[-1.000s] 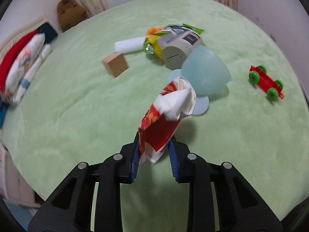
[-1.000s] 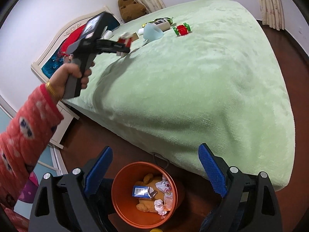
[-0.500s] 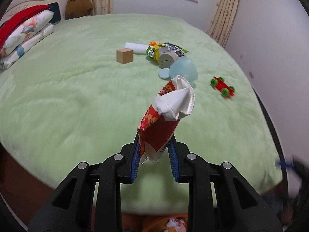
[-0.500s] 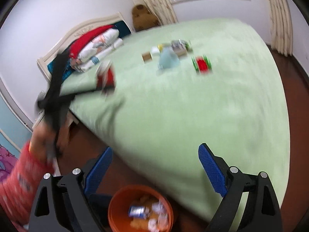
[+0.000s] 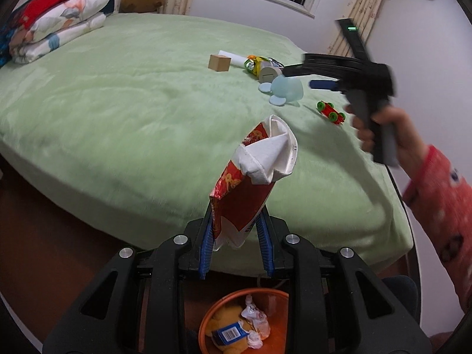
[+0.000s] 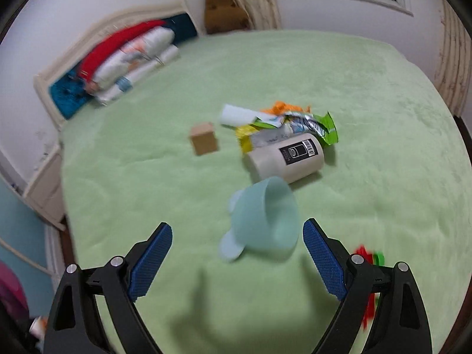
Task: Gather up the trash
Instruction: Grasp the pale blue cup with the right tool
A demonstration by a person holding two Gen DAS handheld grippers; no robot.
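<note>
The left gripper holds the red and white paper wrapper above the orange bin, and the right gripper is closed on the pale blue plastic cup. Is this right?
Not quite. The right gripper is open; the right wrist view shows its jaws spread wide, with the pale blue plastic cup untouched on the bed. The left gripper does hold the red and white paper wrapper above the orange bin.

Green bed (image 6: 383, 94) carrying a wooden block (image 6: 203, 138), white roll (image 6: 236, 115), crumpled wrappers (image 6: 298, 121), lying canister (image 6: 287, 157), tipped blue cup (image 6: 265, 221), toy car (image 5: 330, 112), and stacked pillows (image 5: 56, 23).
</note>
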